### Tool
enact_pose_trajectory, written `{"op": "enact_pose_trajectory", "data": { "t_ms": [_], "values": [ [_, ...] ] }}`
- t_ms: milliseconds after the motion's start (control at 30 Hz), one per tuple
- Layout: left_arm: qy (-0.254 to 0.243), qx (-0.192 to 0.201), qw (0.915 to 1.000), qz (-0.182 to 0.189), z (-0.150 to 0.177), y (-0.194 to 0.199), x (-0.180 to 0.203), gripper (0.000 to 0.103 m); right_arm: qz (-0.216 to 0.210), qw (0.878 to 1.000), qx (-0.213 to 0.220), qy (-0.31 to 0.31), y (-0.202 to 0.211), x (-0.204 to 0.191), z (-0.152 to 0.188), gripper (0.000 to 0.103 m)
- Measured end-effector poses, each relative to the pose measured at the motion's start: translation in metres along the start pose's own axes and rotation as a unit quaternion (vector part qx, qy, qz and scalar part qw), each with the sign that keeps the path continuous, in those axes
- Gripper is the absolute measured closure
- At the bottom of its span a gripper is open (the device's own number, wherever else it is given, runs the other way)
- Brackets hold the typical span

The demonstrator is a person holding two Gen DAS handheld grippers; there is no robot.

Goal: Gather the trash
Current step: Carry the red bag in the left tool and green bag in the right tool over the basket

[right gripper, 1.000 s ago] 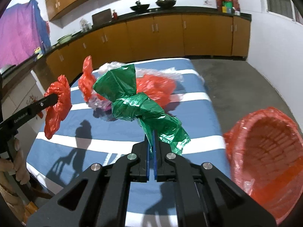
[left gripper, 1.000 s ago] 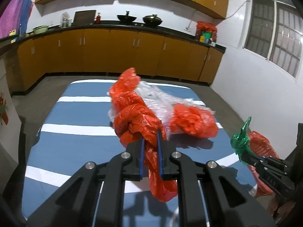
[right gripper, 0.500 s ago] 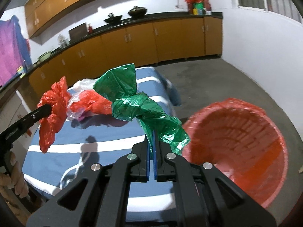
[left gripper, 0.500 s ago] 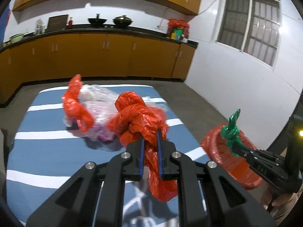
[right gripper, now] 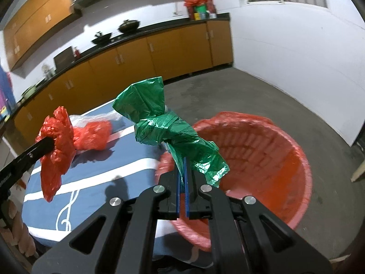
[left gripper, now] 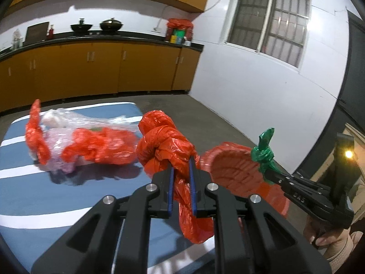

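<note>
A blue table surface with white stripes (left gripper: 68,196) is seen at the left of the left wrist view, and a curled white line is drawn on it near its front edge. On this surface a heap of crumpled red and clear plastic bags (left gripper: 75,141) is lying, and a dark shadow is cast in front of it. Behind the table a long row of orange-brown wooden cabinets (left gripper: 91,68) is placed under a black countertop (left gripper: 102,38), on which two dark woks (left gripper: 95,25) are standing. More cabinets of the same colour are hung on the white wall above. The floor is made of grey concrete (right gripper: 262,96). In the centre, a knotted red plastic bag (left gripper: 166,143) is gripped by the left gripper (left gripper: 181,171), whose jaws are narrow and pressed on the bag, which is held above the table edge. Further right, a round red basket lined with a red plastic bag (right gripper: 262,155) is standing on the floor just beside the table. A knotted green plastic bag (right gripper: 164,125) is pinched by the right gripper (right gripper: 182,178), whose jaws are almost fully closed on it, and it is held over the near rim of the basket. On the right wall a barred window (left gripper: 269,20) is set.
</note>
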State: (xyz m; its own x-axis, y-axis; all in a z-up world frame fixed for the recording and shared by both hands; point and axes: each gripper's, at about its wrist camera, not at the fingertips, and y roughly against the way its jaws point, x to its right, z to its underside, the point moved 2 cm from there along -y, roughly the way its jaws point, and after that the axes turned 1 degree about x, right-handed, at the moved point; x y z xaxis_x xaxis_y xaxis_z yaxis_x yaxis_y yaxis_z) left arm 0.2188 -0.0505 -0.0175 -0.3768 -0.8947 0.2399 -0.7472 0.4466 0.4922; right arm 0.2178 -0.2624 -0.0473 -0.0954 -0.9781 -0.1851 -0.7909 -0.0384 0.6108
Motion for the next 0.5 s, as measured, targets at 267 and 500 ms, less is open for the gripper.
{"op": "enact_pose_trajectory", "data": {
  "t_ms": [267,500],
  "values": [
    [-0.023,-0.012,0.9988,0.042,0.003,-0.022,0.042,0.09,0.028,0.999,0.003,-0.041,0.009,0.041,0.0,0.1],
    [-0.041,-0.027,0.9963,0.071,0.008,-0.045,0.071,0.09,0.032,0.997,0.003,-0.071,0.011,0.066,0.0,0.1]
  ]
}}
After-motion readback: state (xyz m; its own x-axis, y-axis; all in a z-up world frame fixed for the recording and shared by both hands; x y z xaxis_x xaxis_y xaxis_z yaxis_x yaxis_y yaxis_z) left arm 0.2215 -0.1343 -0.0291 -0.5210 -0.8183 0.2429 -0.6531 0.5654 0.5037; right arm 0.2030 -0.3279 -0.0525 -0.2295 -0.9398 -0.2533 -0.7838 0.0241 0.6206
